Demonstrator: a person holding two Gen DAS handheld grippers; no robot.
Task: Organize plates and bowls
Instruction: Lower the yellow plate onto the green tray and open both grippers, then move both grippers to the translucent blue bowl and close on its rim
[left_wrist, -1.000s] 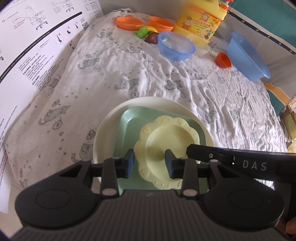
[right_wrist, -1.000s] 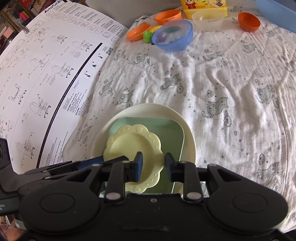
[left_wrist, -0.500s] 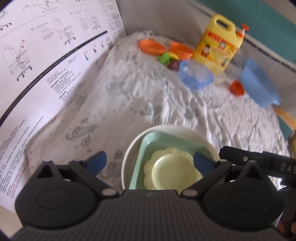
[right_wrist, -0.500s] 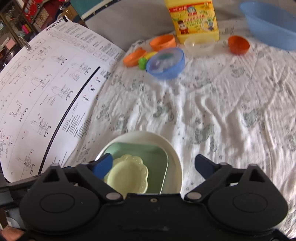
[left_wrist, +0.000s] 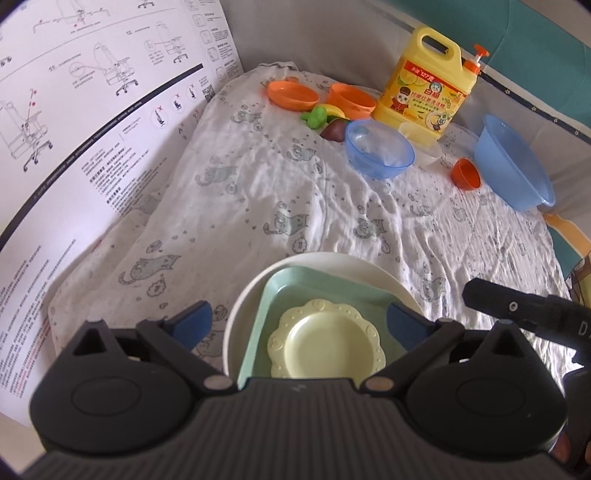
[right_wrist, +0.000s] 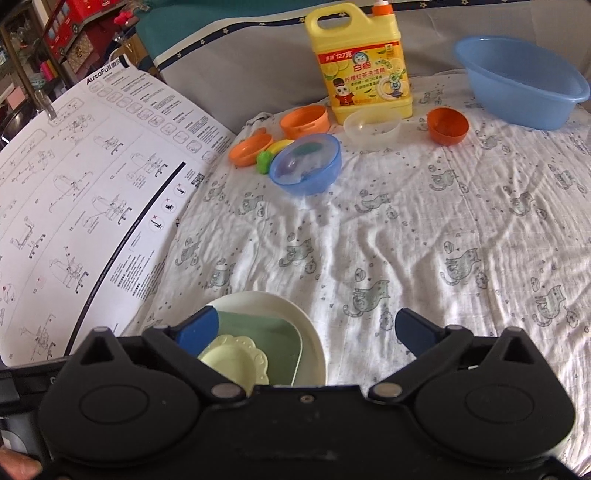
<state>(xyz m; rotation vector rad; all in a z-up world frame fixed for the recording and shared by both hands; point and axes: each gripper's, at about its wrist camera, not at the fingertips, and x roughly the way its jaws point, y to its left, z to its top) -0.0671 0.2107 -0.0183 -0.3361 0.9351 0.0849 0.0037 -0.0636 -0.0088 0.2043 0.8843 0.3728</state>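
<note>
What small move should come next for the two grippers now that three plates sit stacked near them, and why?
Probably reach the right gripper toward the blue bowl. Both grippers' jaws have just been opening and stand wide with nothing between them; the yellow plate rests in the green dish on the white plate, so that stack looks finished, while the bowls stand loose at the far side.

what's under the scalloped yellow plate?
The yellow plate sits in a square green dish, which rests on a round white plate on the cat-print cloth. The stack's near edge is hidden behind the gripper body.
</note>
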